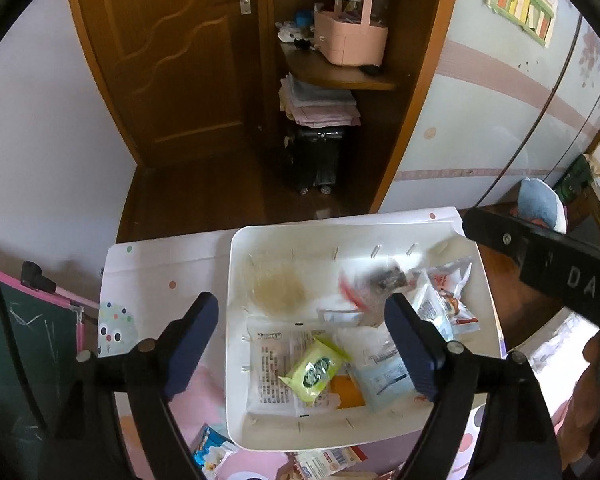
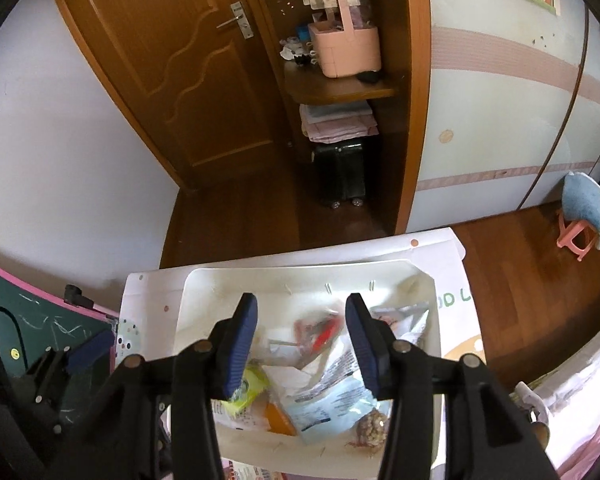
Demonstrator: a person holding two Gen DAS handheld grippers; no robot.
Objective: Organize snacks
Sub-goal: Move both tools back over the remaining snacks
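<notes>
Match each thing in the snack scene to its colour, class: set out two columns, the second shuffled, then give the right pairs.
Things:
1. bin
2. small packet in the bin
3. handled basket on the shelf
4. door

Colours:
A. pink
B. brown
C. white
D. lime green

Pairs: 1-C, 2-D, 3-A, 4-B

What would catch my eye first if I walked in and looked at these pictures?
Probably the white tray on the small table, piled with snack packets, the lime-green packet brightest near its middle. Next, the black left tongs with blue pads stand open above it, nothing between them, and one blurred packet seems to be dropping into the tray. Behind, a brown wooden door and a pink basket on a shelf stand out.
</notes>
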